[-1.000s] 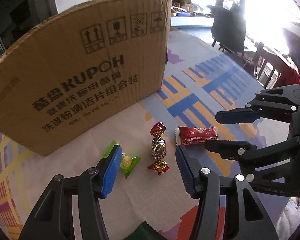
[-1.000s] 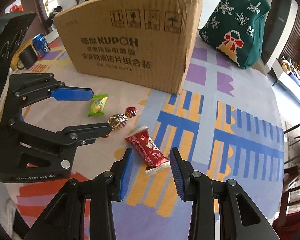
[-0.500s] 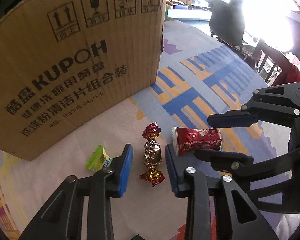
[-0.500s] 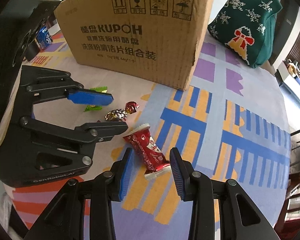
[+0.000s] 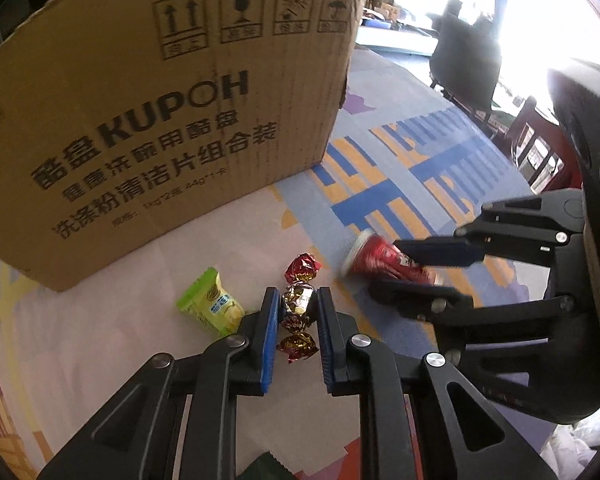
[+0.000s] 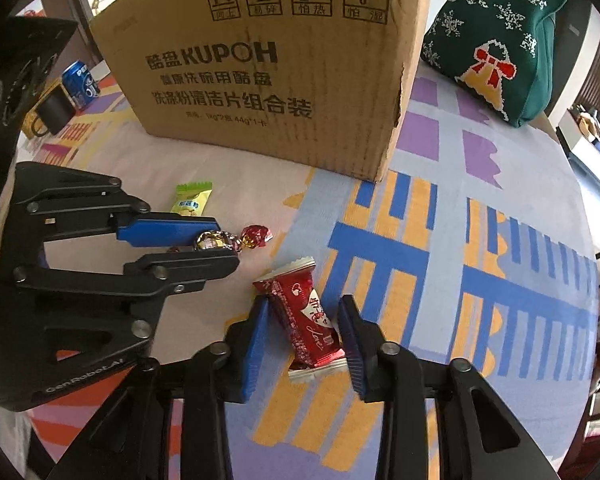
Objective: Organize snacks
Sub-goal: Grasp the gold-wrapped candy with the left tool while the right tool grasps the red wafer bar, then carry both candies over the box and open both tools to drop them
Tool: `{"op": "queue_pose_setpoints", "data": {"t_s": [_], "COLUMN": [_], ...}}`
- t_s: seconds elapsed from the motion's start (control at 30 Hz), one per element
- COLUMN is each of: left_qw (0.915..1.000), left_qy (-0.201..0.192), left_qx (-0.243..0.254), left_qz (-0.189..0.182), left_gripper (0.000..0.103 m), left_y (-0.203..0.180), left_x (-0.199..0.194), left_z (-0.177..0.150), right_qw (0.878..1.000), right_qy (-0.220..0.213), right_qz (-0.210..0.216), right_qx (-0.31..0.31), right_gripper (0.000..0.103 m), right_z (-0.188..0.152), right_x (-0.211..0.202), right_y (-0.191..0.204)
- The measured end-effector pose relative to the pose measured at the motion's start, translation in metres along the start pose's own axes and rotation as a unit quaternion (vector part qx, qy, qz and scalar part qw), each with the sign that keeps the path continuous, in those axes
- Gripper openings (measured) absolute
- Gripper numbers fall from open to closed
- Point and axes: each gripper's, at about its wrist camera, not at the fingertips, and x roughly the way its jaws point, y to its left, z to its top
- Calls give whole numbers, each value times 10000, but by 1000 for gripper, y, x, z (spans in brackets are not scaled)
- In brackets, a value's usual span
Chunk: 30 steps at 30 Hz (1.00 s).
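On the patterned bench (image 6: 440, 152), a tall cardboard box (image 6: 284, 60) stands just behind the snacks, its inside hidden, with a green knitted bag (image 6: 496, 36) beside it and a blue soda can (image 6: 78, 84) farther off. The left hand-held gripper (image 5: 296, 312) pinches the foil-wrapped candy (image 5: 298, 304), with the green candy packet (image 5: 212, 306) just beside its finger. The right hand-held gripper (image 6: 302, 330) is narrowed around the red wafer packet (image 6: 304, 316), whose far end tilts up; contact is unclear.

Bright window light (image 5: 540, 32) washes out dark chairs (image 5: 464, 68) beyond the patterned tablecloth (image 6: 480, 220).
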Motion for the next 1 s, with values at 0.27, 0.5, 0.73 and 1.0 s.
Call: {"op": "queue_pose_setpoints", "data": {"t_s": [0.27,0.5,0.73,1.0], "left_qw": [9994,9973,9936,9873], "left_qy": [-225,-621,-976,-1374], "left_qx": [-250,-379,-530,-716], "left_qz": [-51,81,206,355], "left_gripper": [19,19,19,19], "left_y": [1,2,7,22], "left_x": [-17,-48,-76,-110], "left_z": [-6,-7,-3,5], "right_qw": [9996,9980,9948,9885], "right_qy": [-225,-558,-952,-1434], "right_qz": [-18,-9,-8,-9], "right_qx": [171,281,360,479], "right_gripper": [23,23,23,23], "right_z": [-2,0,7,21], "right_x": [-13,-39,-66,-95], "right_y": [5,11,20,29]}}
